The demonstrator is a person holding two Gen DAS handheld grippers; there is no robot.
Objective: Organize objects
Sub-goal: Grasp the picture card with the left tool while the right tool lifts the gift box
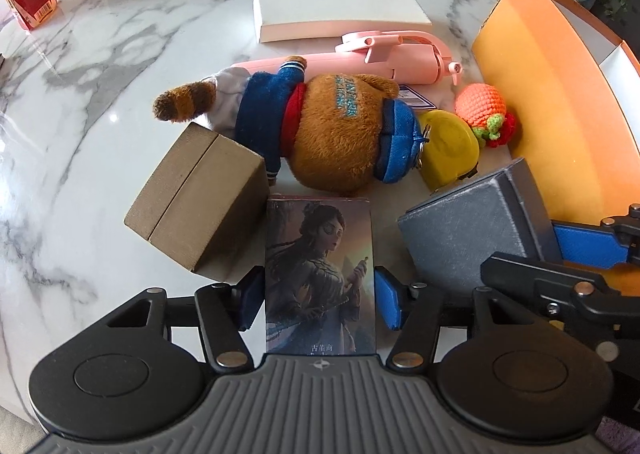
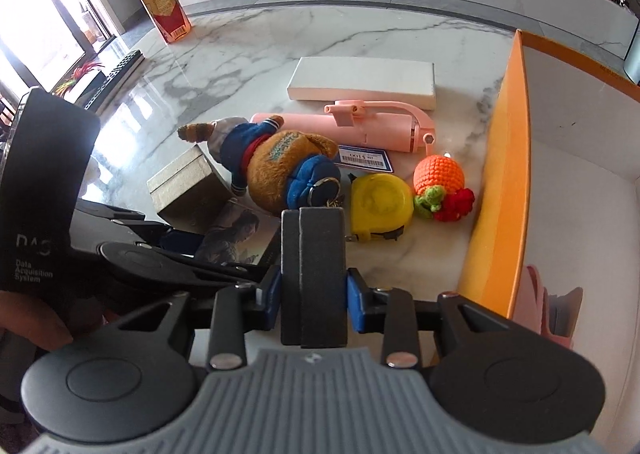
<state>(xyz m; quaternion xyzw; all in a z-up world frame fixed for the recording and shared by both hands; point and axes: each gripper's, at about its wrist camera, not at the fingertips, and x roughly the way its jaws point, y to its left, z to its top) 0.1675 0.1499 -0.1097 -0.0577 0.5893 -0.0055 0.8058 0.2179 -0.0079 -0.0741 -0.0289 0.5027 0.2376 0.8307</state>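
Between the blue pads of the left gripper [image 1: 320,304], in the left wrist view, a picture card box [image 1: 320,278] is sitting; the left pad looks to be touching its edge while a sliver of gap is showing at the right pad, so the jaws are standing spread around it rather than clamping. At 10 o'clock from the box a tan box [image 1: 200,205] is lying tilted on the marble table [image 1: 100,101]. At 12 o'clock a plush toy [image 1: 320,125] in a blue jacket is lying face down, with a pink handheld fan [image 1: 380,57] and a white flat box [image 1: 340,15] beyond it. At 1 o'clock a yellow tape measure [image 1: 450,145] and a crocheted orange [image 1: 484,105] are resting beside the orange bin [image 1: 540,73].

Over in the right wrist view, the right gripper [image 2: 312,294] is pinching a grey box [image 2: 316,274] edge-up, both pads pressing its sides. The tape measure [image 2: 380,205] is sitting just beyond at 12 o'clock, the bin wall [image 2: 500,193] at 2 o'clock.
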